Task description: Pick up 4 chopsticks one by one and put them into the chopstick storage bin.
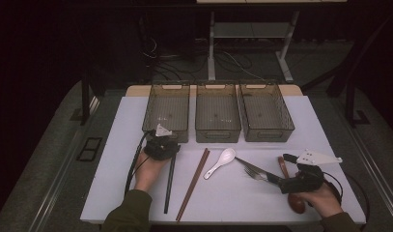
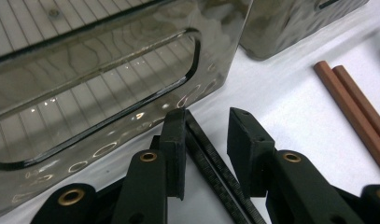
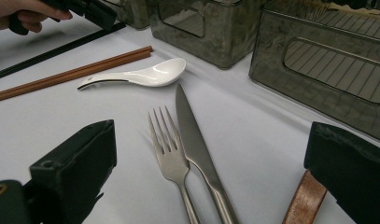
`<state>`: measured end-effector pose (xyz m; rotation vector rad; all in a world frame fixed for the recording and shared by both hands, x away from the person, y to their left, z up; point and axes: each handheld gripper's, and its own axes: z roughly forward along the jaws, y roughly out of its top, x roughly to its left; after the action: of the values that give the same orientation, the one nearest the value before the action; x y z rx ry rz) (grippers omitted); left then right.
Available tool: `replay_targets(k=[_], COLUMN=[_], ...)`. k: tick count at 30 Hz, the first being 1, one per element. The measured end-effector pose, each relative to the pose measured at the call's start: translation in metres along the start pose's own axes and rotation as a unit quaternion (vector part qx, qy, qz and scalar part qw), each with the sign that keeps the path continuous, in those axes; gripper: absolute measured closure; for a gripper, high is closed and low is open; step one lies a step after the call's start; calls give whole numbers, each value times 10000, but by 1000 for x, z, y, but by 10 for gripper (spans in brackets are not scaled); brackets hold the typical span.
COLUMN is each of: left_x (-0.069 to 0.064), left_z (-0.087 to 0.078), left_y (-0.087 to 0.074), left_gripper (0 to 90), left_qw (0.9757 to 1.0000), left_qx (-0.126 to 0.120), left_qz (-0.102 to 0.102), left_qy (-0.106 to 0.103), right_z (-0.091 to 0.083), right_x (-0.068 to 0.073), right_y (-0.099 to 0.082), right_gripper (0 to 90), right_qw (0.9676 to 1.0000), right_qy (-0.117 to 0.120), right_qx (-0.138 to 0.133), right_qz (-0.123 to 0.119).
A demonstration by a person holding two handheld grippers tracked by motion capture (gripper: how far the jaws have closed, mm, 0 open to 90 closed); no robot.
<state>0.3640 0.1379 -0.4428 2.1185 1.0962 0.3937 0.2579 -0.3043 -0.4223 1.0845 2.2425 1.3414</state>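
Note:
My left gripper [image 1: 161,144] points down at the far end of a pair of black chopsticks [image 1: 170,183], just before the left bin [image 1: 150,111]. In the left gripper view the black chopsticks [image 2: 215,172] lie between the jaws of the left gripper [image 2: 208,119]: one pad rests against them and the other stands a little apart. My right gripper [image 1: 287,174] is wide open low over the table. A steel fork [image 3: 171,154] and knife [image 3: 192,135] lie between the jaws of the right gripper [image 3: 215,140]. A wooden spoon [image 3: 302,203] runs under its right jaw.
Three smoky see-through bins stand in a row at the back, with the middle bin [image 1: 217,135] and the right bin [image 1: 270,134] beside the left one. Brown chopsticks [image 1: 193,183] and a white ceramic spoon [image 1: 221,162] lie mid-table on the white tabletop [image 1: 112,193].

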Motion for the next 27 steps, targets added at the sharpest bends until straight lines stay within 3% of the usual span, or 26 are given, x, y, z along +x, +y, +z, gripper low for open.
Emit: replay_targets(k=[21,27], left_x=[1,-3], left_z=[4,6], left_y=[-1,-1], left_gripper=[695,697], left_qw=[9999,9999], left_qx=[128,87], left_qz=[35,40], left_qy=[19,-90], right_z=[0,0], right_x=[0,0], right_y=[0,0], right_gripper=[27,27], right_qw=[10000,10000], right_qy=[-26,-21], right_qx=[-10,4], right_qz=[3,-5])
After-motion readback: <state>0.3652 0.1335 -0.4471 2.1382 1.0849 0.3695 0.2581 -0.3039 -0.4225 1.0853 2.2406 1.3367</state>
